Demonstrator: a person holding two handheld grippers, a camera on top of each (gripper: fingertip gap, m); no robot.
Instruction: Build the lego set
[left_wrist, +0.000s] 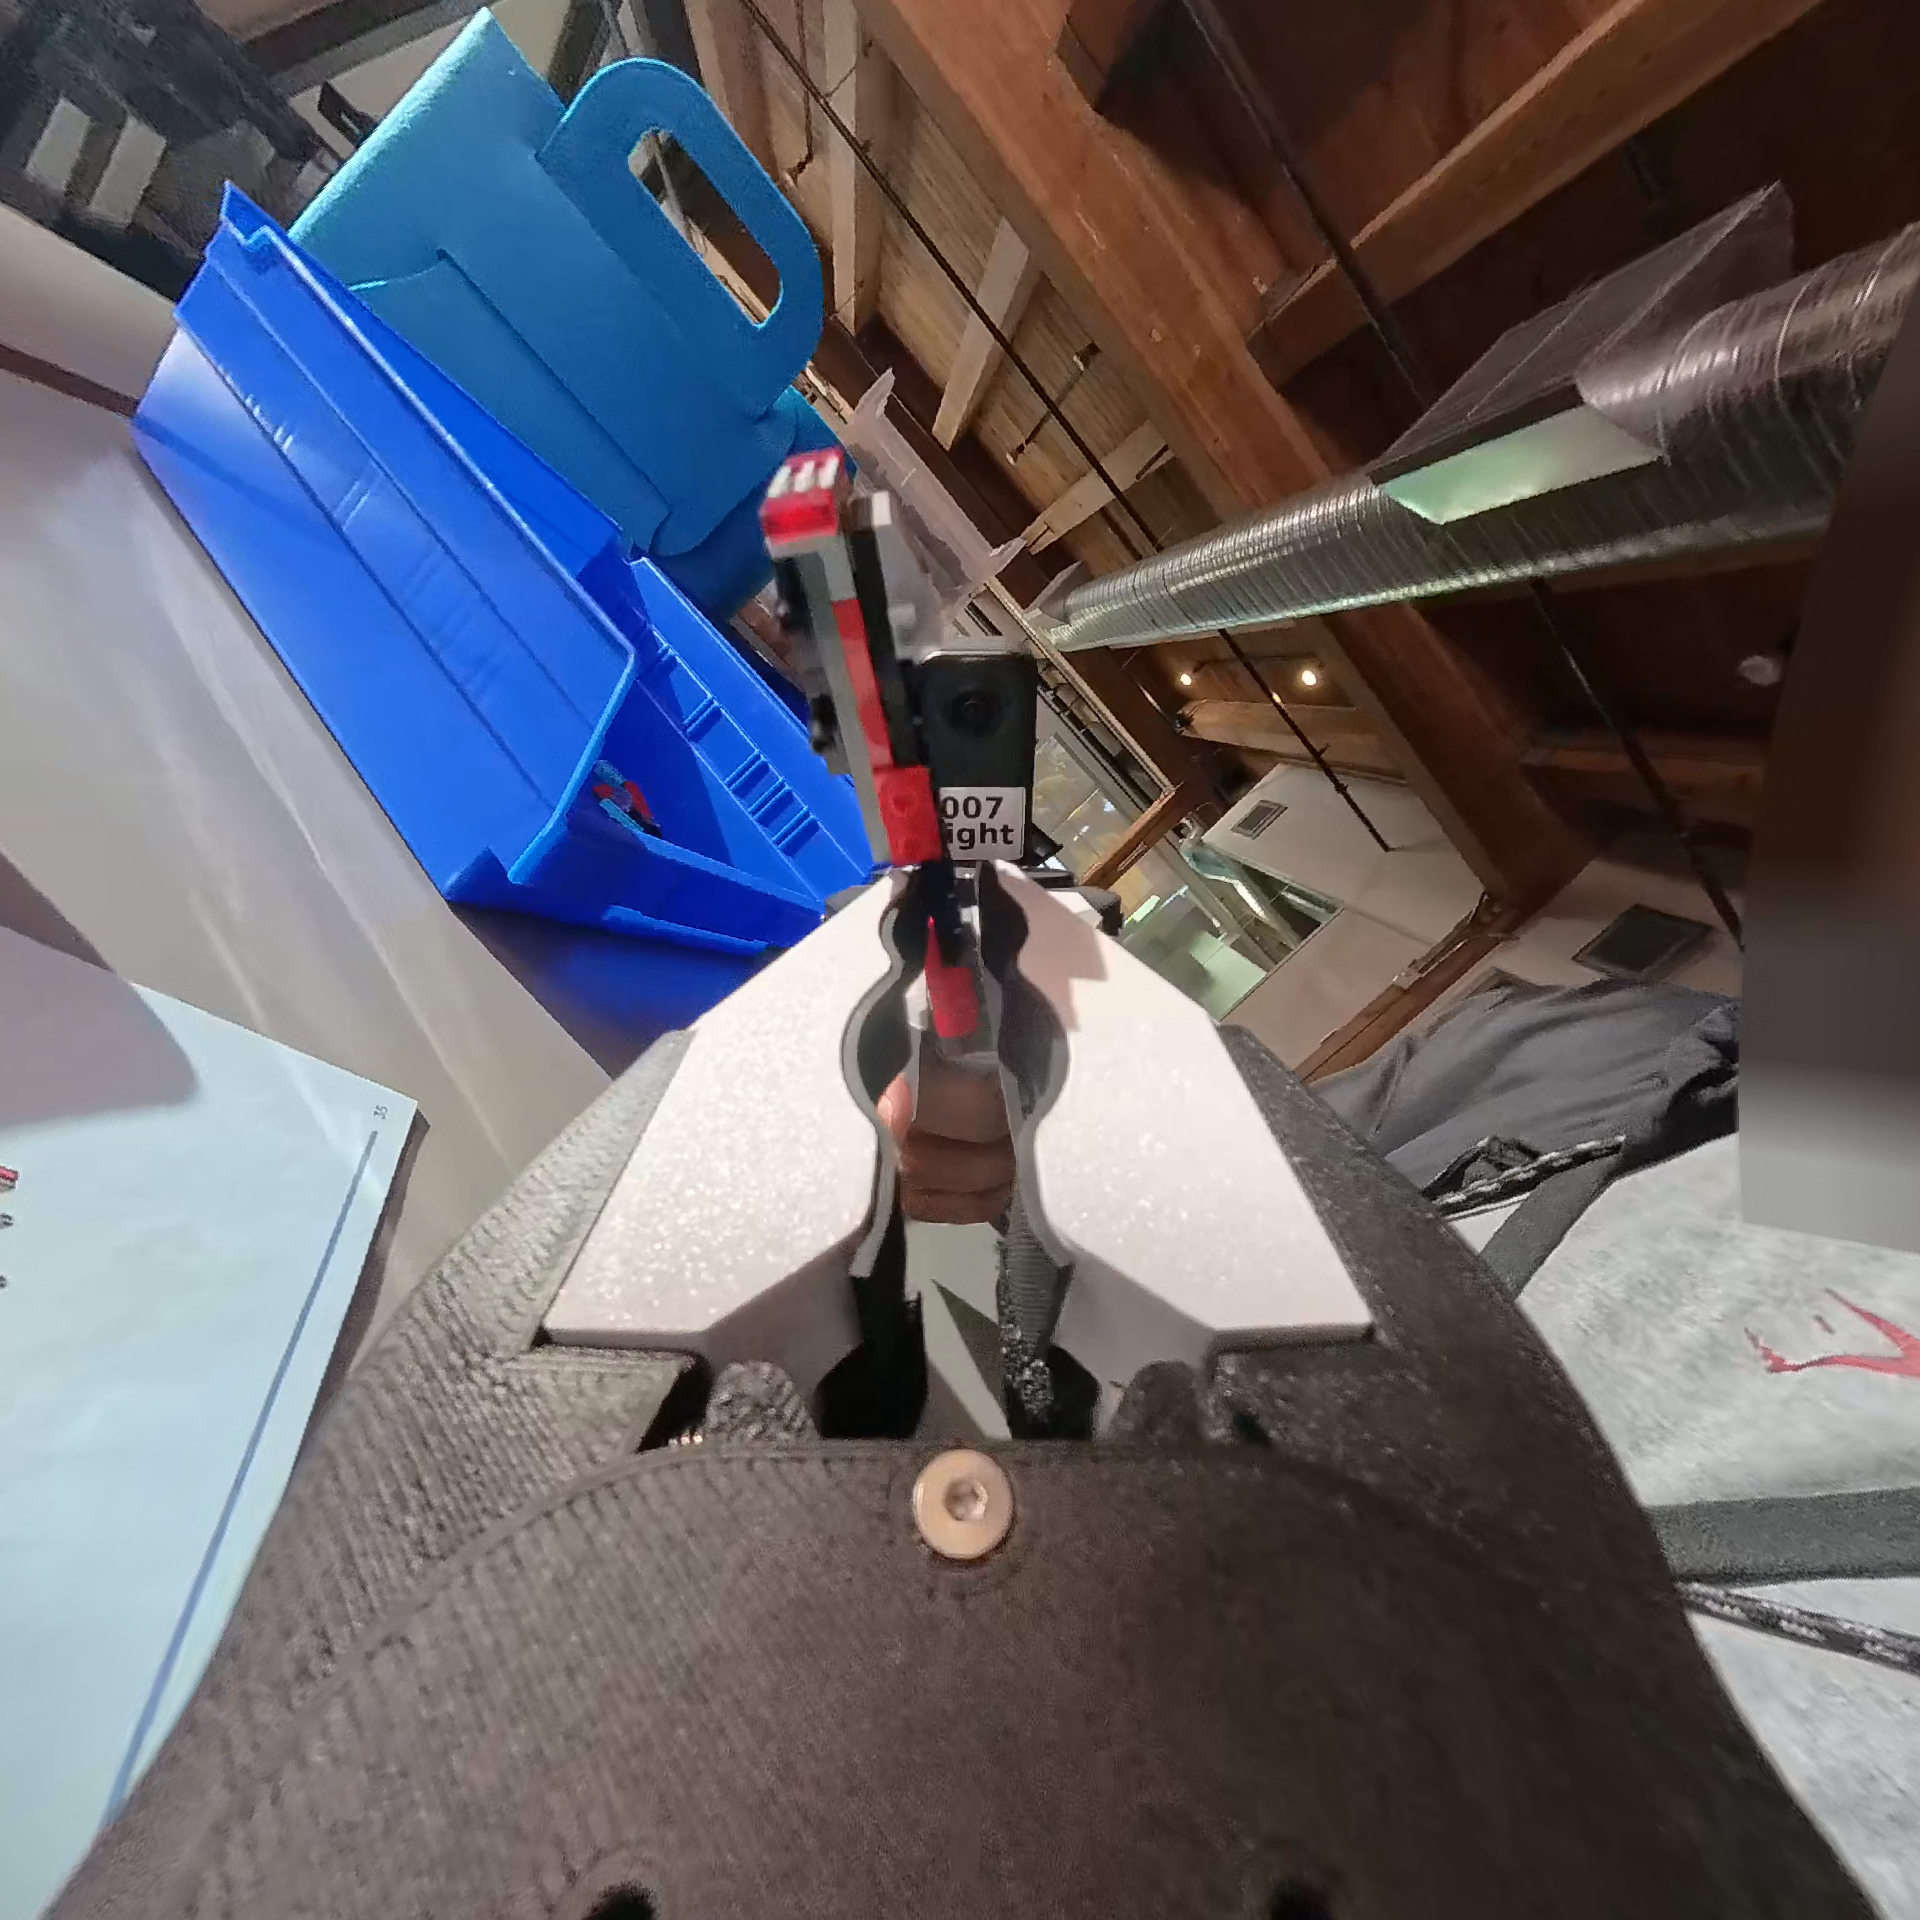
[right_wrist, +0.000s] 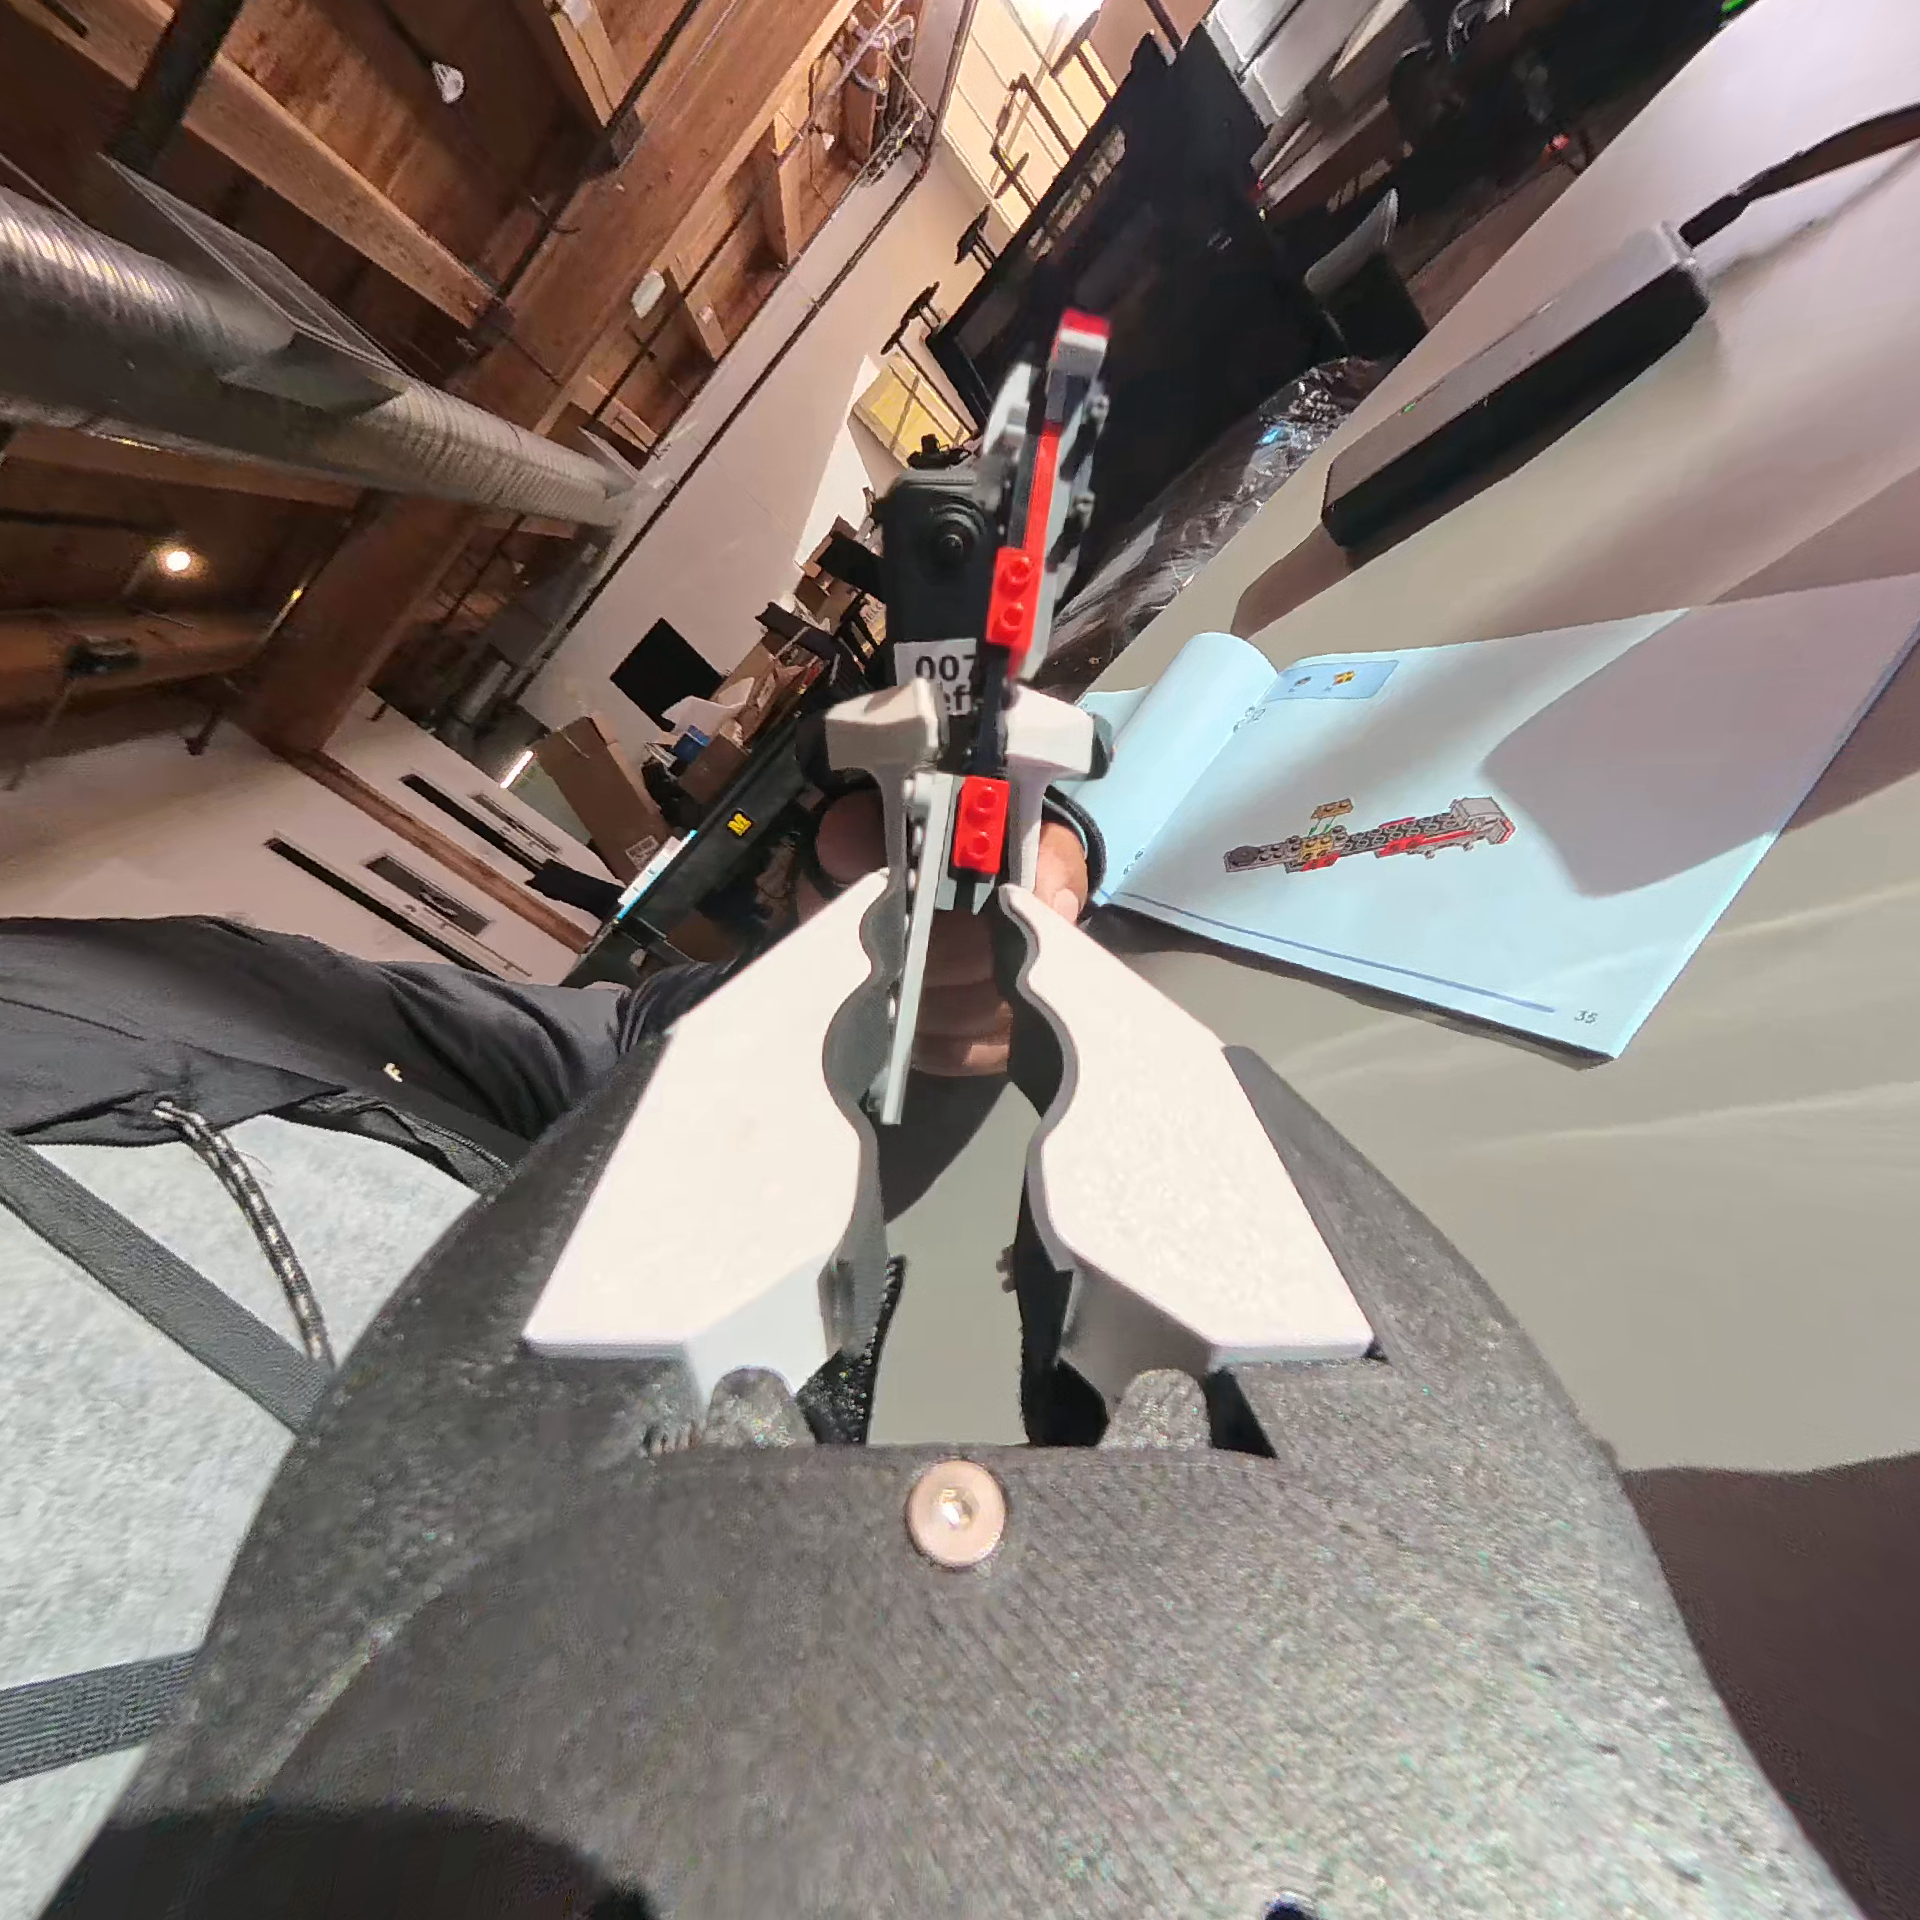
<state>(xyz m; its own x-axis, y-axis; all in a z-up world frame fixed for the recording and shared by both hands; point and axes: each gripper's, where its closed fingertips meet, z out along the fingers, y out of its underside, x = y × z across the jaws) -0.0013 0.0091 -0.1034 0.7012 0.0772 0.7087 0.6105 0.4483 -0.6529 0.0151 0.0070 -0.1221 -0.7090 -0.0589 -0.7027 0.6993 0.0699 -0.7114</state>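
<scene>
Long thin red, grey and black lego model (left_wrist: 868, 665) standing edge-on, left gripper (left_wrist: 940, 935) pinching its lower end tight, right gripper (right_wrist: 945, 904) closing narrowly around the opposite end

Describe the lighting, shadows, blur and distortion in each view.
Left wrist view: wide-angle bending curves the duct and blue bins; a shadow covers the booklet corner; the lego model is slightly soft, a smooth blurred patch at the right edge. Right wrist view: hard shadows cross the booklet and table; the model's far tip is blurred; beams bow.
</scene>
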